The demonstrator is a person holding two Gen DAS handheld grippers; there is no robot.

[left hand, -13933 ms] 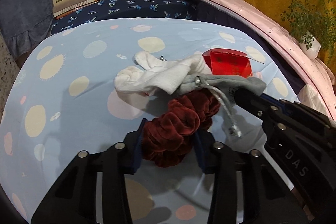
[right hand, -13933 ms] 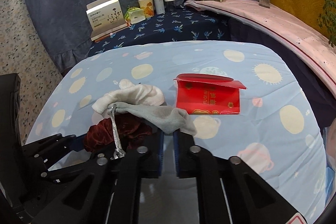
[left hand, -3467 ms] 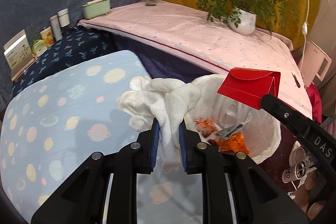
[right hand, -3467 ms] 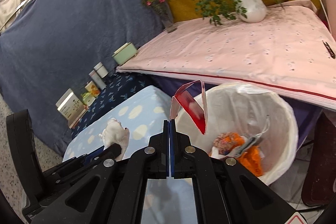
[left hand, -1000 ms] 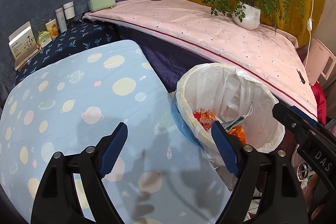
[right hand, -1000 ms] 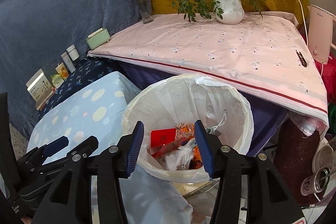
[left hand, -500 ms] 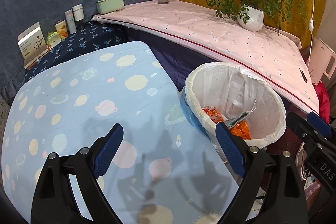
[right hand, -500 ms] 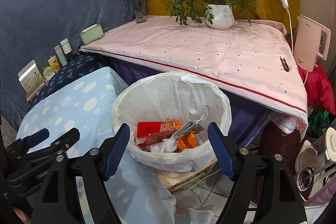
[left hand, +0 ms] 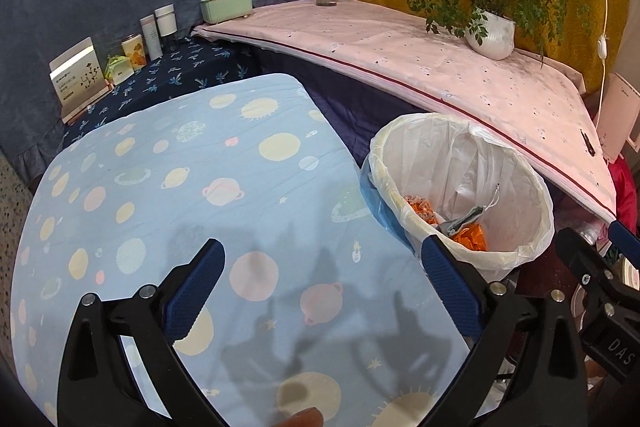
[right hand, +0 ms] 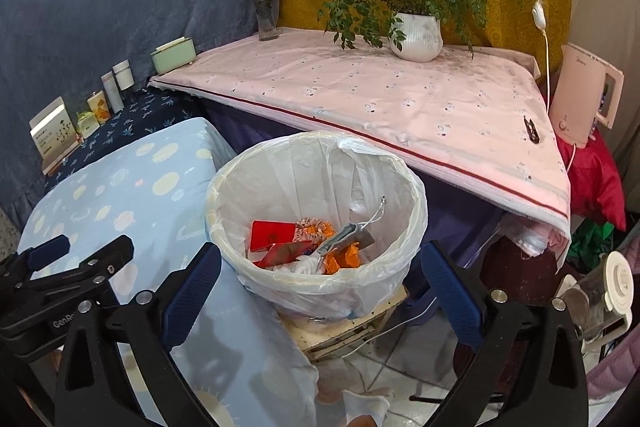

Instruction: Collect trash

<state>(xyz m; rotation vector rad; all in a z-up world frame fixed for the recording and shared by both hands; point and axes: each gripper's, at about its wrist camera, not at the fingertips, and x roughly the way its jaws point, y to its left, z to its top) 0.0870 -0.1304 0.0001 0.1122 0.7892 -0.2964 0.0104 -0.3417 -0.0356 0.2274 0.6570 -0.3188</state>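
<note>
A white-lined trash bin (right hand: 320,167) stands beside the light blue planet-print table (left hand: 180,167). Inside it lie a red envelope (right hand: 270,233), a grey drawstring pouch (right hand: 348,233), a white sock (right hand: 304,265) and orange wrappers (right hand: 344,259). My right gripper (right hand: 320,249) hovers in front of the bin, its jaws opening with nothing between them. Over the blue table, left of the bin (left hand: 460,163), my left gripper (left hand: 320,247) is also opening and holds nothing. Each gripper shows at the edge of the other's view: left gripper (right hand: 86,247), right gripper (left hand: 596,235).
A pink-clothed table (right hand: 400,99) behind the bin carries a potted plant (right hand: 416,35), a flower vase (right hand: 267,15) and a green box (right hand: 173,55). Boxes and bottles (left hand: 120,63) line the dark blue shelf. A kettle (right hand: 584,95) and floor clutter sit right.
The white sock and red envelope left the jaws and now lie in the bin. Both grippers have spread wide and drawn back from the bin.
</note>
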